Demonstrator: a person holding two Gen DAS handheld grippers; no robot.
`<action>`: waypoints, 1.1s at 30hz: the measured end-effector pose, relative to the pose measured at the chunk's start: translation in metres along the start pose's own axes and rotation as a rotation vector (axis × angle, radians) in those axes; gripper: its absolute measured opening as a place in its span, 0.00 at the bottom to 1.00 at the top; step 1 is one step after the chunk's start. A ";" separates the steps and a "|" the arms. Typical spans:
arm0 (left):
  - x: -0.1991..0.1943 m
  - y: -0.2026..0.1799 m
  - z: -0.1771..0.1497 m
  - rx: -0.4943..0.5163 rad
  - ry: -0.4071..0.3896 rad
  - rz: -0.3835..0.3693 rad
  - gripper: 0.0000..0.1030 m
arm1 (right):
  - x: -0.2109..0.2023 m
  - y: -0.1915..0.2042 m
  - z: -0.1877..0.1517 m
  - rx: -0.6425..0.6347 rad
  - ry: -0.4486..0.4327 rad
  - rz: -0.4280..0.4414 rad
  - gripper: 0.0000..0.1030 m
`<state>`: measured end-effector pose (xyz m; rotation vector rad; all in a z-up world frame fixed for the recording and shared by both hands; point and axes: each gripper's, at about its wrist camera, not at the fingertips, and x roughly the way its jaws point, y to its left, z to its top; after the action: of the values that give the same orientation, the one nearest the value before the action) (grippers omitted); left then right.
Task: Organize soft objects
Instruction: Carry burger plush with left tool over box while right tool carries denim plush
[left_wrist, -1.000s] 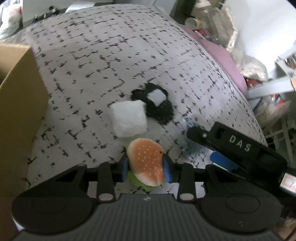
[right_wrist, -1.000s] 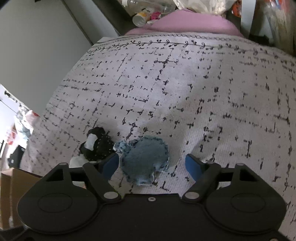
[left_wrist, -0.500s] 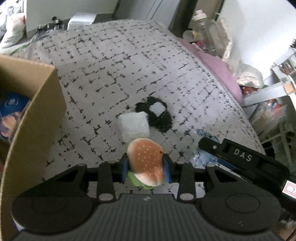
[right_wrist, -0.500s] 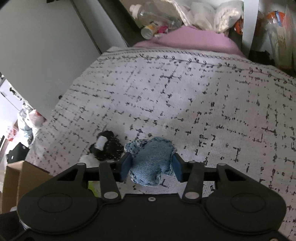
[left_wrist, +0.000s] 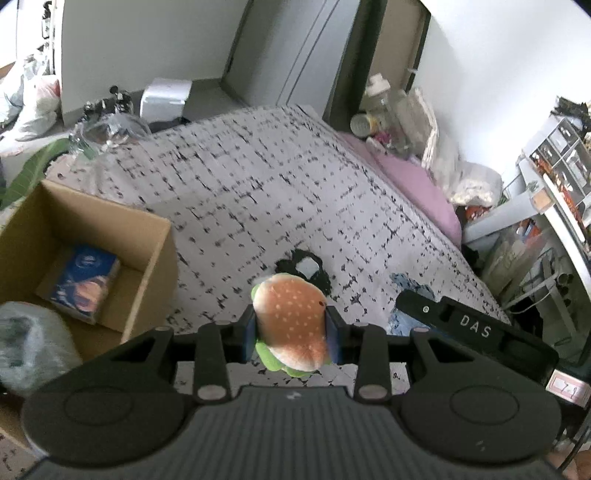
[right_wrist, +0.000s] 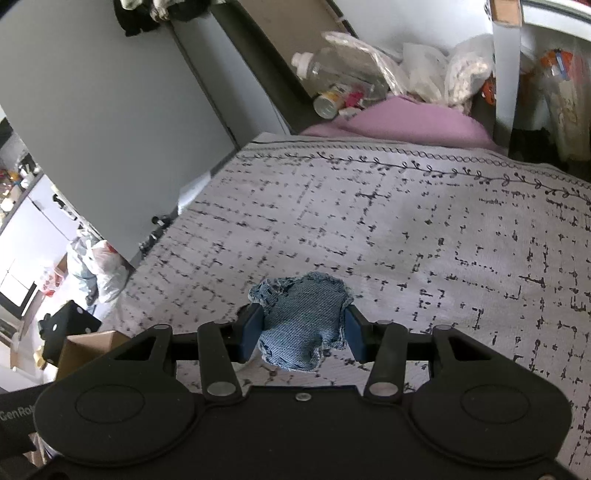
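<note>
My left gripper (left_wrist: 291, 330) clamps the burger plush (left_wrist: 291, 325); cardboard box (left_wrist: 155, 258) to its left. My right gripper (right_wrist: 303, 326) pinches the denim plush (right_wrist: 303, 319), seemingly lifted.

Soft daylight, mild motion blur, strong fisheye bending and dark corners throughout.

bed (left_wrist: 258, 192) – box (left_wrist: 147, 258) (open), black plush (left_wrist: 295, 264)

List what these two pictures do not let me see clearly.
- Left view: the burger toy hides part of the black toy behind it.
- Left view: the grey bundle at the left edge is blurred.
- Right view: the cardboard box is mostly behind the tongs' body.
</note>
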<state>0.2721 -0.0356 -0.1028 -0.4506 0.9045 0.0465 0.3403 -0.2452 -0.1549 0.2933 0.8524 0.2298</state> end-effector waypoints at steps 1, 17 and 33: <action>-0.005 0.002 0.001 -0.003 -0.007 0.002 0.35 | -0.003 0.003 -0.001 -0.006 -0.005 0.008 0.46; -0.064 0.062 0.016 -0.045 -0.093 0.056 0.35 | -0.023 0.071 -0.019 -0.123 -0.019 0.082 0.46; -0.076 0.127 0.026 -0.065 -0.094 0.068 0.36 | -0.027 0.137 -0.041 -0.237 -0.010 0.087 0.46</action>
<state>0.2158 0.1011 -0.0759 -0.4747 0.8279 0.1584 0.2807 -0.1186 -0.1137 0.1102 0.7944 0.4068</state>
